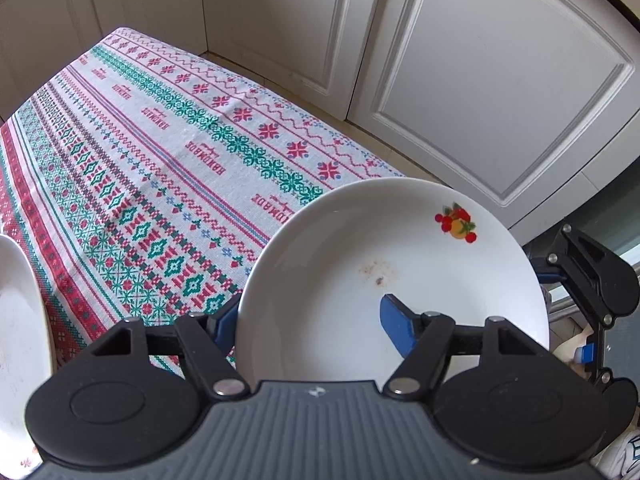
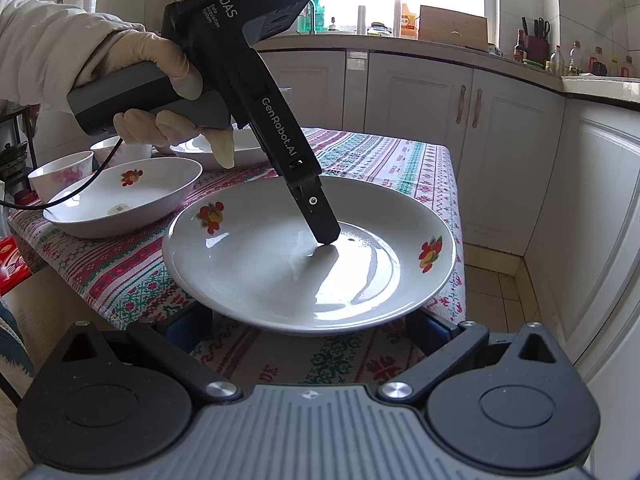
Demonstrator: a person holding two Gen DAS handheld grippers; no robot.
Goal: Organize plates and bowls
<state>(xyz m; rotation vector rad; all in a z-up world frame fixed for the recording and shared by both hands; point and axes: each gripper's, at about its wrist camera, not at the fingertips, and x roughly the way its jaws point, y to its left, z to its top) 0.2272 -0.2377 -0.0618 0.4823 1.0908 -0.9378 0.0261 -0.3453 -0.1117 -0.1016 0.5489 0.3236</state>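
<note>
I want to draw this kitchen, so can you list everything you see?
Nearest plate: one, white with fruit pictures, at the table's edge.
Left plate: one, white with fruit pictures, on the table.
Back plate: one, white, behind the hand.
Small bowls: two, white, far left.
Tablecloth: one, red, green and white.
Cupboards: white, beside the table.
Bottles: several, on the worktop.
Gloved hand: one, cream, holding the left tool.
Left tool: black, open, one finger inside the nearest plate.
Right tool: black, open, under that plate's near rim.
</note>
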